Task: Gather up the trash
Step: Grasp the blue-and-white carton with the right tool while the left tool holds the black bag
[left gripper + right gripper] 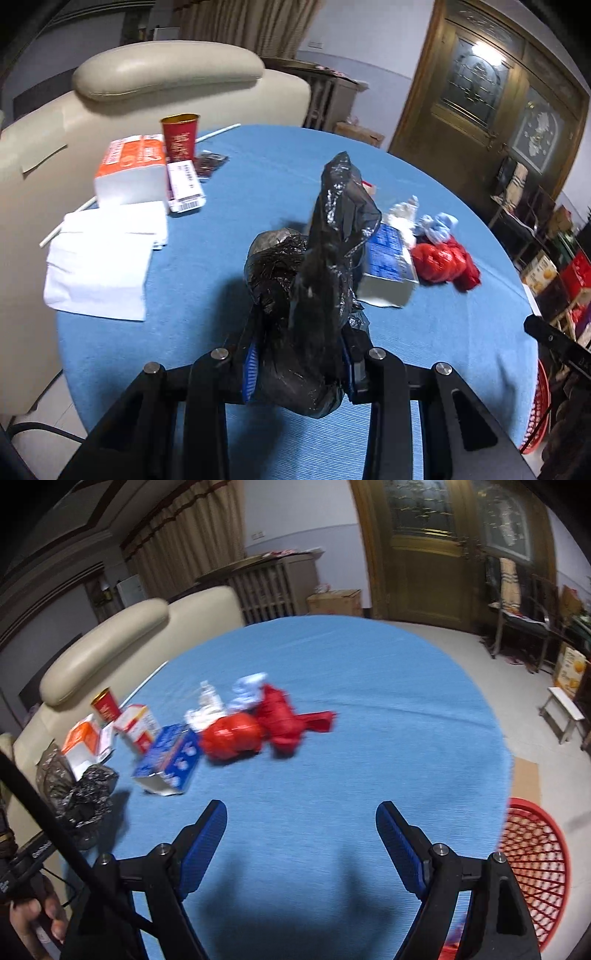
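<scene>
Your left hand-held gripper point(299, 363) is clenched on a crumpled black plastic bag point(317, 280); the blue pads press it from both sides and the bag rises above the fingers, its upper end standing tall in the left wrist view. From the right wrist view the same bag point(79, 794) sits at the left edge of the desk point(351, 701), held clear above the blue cloth, with its shadow on the cloth beside it.

Your right hand-held gripper point(301, 823) is released: the jaws stand wide apart with only bare cloth between them, and nothing is touched.

Remaining trash lies near the middle of the desk. A blue and white carton point(170, 760) lies on its side. Just beside it, touching, is a red plastic bag point(232, 738), with more crumpled red material point(284, 716) next to that. Pale blue and white wrappers point(247, 690) lie behind the red items.

At the far left of the desk stand a red cup point(180, 136), an orange and white box point(129, 170) and a stack of white tissues point(99, 266).

A red mesh basket point(532, 864) stands on the floor beside the desk, at your right.
</scene>
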